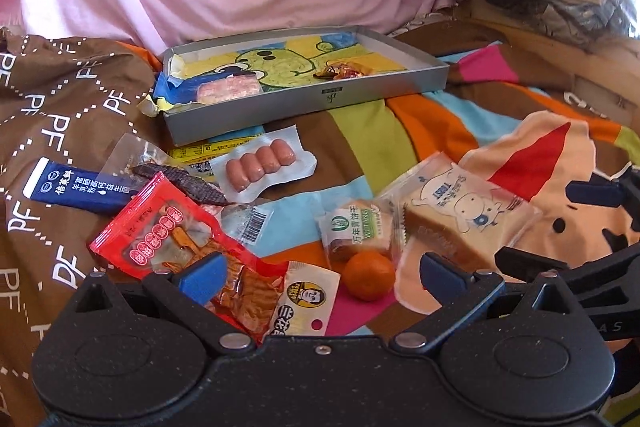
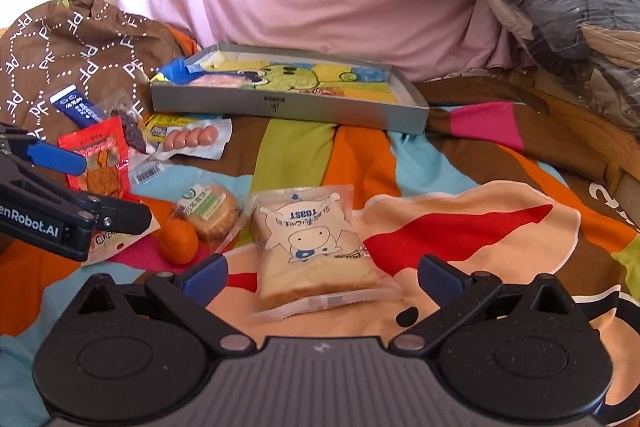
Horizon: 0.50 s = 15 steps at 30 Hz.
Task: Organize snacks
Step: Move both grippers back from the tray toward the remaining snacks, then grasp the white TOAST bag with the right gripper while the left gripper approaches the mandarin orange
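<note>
Both claws stand with their blue-padded fingers spread wide and empty: the right gripper [image 2: 320,277] hovers over a glossy clear toast packet [image 2: 316,247] holding a pale square slice, while the left gripper [image 1: 320,277] hangs above a crinkled red foil pouch [image 1: 180,243] and a small cream sachet [image 1: 302,301]. Just beside that sachet sits a round, smooth tangerine [image 1: 369,275], touching a clear-wrapped round biscuit [image 1: 358,229]. All lie on a soft, brightly striped blanket [image 2: 460,163]. Farther off are a vacuum pack of four plump pink sausages [image 1: 262,165], a dark wafer-textured snack [image 1: 180,179] in film, and a slim navy stick pack [image 1: 76,185]. Farthest, a shallow grey cardboard tray [image 1: 312,99] lined with a cartoon drawing holds a pinkish block [image 1: 228,89] and a small wrapped sweet [image 1: 342,71].
</note>
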Motion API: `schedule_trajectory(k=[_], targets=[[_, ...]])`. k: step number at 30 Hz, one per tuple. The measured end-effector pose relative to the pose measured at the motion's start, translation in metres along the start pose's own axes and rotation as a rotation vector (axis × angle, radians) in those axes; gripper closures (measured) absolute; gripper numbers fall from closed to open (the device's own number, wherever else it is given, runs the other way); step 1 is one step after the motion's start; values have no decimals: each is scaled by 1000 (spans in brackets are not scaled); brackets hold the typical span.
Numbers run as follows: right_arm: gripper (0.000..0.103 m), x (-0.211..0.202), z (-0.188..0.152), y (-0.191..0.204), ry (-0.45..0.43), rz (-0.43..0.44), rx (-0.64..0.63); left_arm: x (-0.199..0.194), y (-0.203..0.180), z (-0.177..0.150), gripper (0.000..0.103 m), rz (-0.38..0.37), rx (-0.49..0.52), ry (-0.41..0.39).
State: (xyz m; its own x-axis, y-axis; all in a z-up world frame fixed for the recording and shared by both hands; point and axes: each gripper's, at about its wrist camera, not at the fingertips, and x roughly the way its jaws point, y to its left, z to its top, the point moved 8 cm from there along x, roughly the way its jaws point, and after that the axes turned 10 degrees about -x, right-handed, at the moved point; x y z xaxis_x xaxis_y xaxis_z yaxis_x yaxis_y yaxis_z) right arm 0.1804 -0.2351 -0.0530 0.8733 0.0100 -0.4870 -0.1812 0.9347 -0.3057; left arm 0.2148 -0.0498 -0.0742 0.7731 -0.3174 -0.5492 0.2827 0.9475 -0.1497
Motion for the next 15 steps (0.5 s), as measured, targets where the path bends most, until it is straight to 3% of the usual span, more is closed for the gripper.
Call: schedule_trajectory(k=[15], targets=[[0,35,11,-17,95,99,3,17,-13,-5,3,-18,138,-2]])
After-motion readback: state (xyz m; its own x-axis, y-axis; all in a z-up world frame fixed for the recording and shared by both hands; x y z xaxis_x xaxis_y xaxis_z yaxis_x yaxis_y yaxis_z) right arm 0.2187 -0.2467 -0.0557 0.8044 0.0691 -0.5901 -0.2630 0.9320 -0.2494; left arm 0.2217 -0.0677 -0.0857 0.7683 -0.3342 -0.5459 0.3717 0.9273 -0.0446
